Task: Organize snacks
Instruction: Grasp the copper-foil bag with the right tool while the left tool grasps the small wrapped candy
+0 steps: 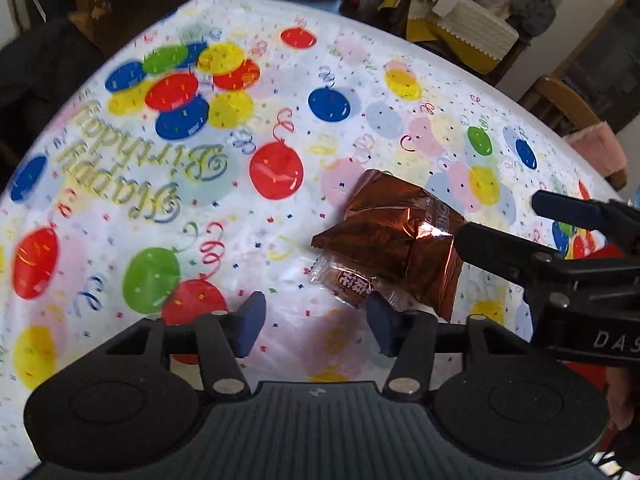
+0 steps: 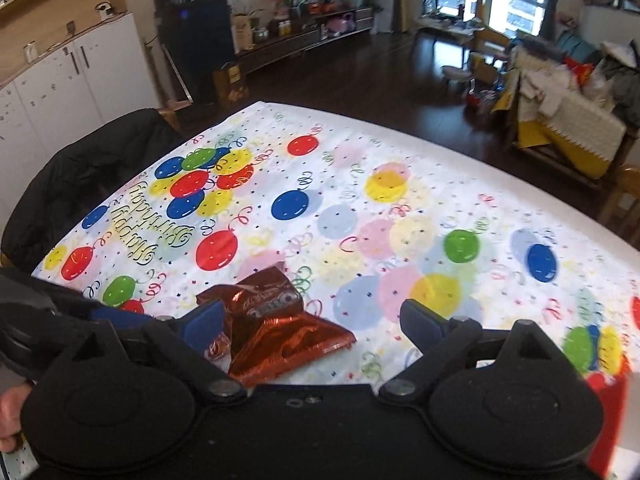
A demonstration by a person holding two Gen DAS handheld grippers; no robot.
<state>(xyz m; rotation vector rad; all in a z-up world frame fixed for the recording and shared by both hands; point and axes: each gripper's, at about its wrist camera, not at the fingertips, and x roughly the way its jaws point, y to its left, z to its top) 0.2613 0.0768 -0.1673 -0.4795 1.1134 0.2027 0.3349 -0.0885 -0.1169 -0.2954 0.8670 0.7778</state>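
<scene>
A surface (image 1: 360,92) covered with a balloon-print birthday cloth fills both views. At the left of the left wrist view lie the bunched balloons and the "Happy Birthday" lettering. Further right, low in that view, the left gripper (image 1: 316,322) hangs over the cloth with its blue pads apart and nothing between them; its right pad sits just beside a small clear-wrapped candy (image 1: 346,284). The candy lies partly under the near edge of a shiny brown snack bag (image 1: 396,236), which lies crumpled on the cloth. To the right of the bag, the right gripper (image 1: 500,224) reaches in from the edge. In the right wrist view, the right gripper (image 2: 312,320) stands wide open above the snack bag (image 2: 276,332), its left pad near the bag's left edge and its right pad well clear of it.
</scene>
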